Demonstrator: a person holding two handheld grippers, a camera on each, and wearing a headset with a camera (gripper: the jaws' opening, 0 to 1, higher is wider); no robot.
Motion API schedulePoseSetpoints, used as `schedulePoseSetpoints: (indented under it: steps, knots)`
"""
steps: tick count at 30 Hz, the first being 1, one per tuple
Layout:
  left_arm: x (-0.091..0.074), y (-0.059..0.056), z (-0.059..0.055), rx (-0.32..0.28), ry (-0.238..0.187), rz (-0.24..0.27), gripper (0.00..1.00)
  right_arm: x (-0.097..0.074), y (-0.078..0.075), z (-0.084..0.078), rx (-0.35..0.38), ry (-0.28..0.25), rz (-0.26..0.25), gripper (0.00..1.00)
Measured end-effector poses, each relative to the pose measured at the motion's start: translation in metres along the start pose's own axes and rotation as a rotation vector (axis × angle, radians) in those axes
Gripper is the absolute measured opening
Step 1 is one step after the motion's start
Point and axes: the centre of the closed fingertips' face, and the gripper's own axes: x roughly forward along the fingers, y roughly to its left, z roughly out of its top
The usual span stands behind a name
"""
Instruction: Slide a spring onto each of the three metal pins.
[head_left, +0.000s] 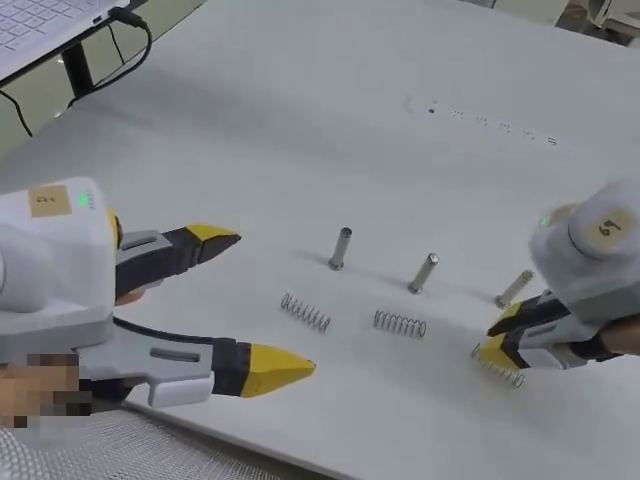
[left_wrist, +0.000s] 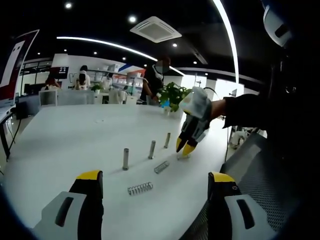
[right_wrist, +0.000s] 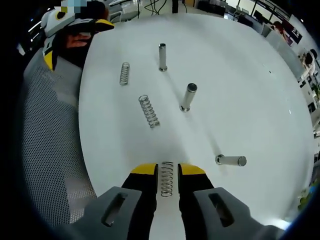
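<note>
- Silvery, capped metal pins stand upright in a slanting row from centre to right of the head view: left pin (head_left: 340, 248), middle pin (head_left: 424, 273), right pin (head_left: 514, 289).
- Below them, apart, lie the left spring (head_left: 305, 312) and middle spring (head_left: 400, 323), both flat.
- At lower right, the right spring (head_left: 498, 367) lies flat between the right gripper (head_left: 494, 335) jaws.

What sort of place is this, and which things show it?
Probably an open-plan office: a large white table, people seated at desks behind, a ceiling air vent, a laptop.

The left gripper (head_left: 272, 302) and right gripper (head_left: 487, 338) are showing pale grey bodies, black jaws, yellow tips. Between the right gripper's jaws a silver spring (right_wrist: 167, 178) is gleaming on the white table (head_left: 300, 130).
</note>
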Motion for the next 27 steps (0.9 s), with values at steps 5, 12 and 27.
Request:
schedulePoseSetpoints:
  steps: [5,12,27]
  knots:
    - [0.0,0.0,0.0,0.002,0.0,-0.002,0.83,0.004,-0.001,-0.004,-0.024,0.043,0.002,0.13]
    - [0.0,0.0,0.002,0.0,-0.008,-0.001,0.83,0.011,-0.003,-0.007,-0.057,0.09,0.009,0.12]
    - [0.0,-0.001,0.005,-0.008,-0.026,-0.003,0.83,0.016,-0.003,-0.01,-0.101,0.153,0.016,0.1]
